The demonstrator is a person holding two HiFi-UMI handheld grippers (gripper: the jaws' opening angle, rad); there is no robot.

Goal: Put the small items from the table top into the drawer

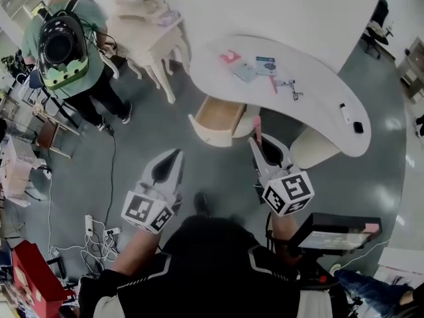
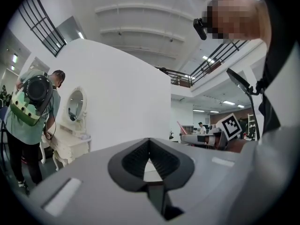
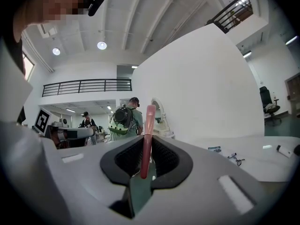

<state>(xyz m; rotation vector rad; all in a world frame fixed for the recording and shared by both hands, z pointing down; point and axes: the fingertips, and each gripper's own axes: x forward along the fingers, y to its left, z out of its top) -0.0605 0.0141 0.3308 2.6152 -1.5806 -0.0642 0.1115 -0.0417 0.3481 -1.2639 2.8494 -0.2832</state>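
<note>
The slender pink stick (image 3: pixel 148 135) is the piece in hand. It stands upright between the pads of my right claw (image 1: pixel 258 143), which is pinched narrow on it and holds it off the surface. In the head view its tip shows just beside the right corner of the open drawer (image 1: pixel 220 113). I judge it is close to the drawer but not yet over the opening or released.

The drawer is pulled out from under the white curved surface (image 1: pixel 318 105). I see nothing lying in the part of its wooden bottom that shows, so I take this stick to be the first or one of the first items going in.

Most of the job is still ahead. On the surface, well apart from the drawer's mouth, I count:
- a pink card (image 1: pixel 230 56)
- a grey-blue card (image 1: pixel 245 72)
- a blue packet (image 1: pixel 266 63)
- a pink pen (image 1: pixel 273 83)
- a small wired piece (image 1: pixel 291 90) just beside the pen
- a white piece (image 1: pixel 344 112) and a black piece (image 1: pixel 358 127), farther along the right end

They are too small for me to say more about what each one is.

My left claw (image 1: pixel 177 154) hangs over the floor to the left of the drawer. Its tips are together and nothing is between them, so it is free for the next pick.

By my reckoning one item is on its way and seven remain. The drawer will also need closing only if the job asks for it.
</note>
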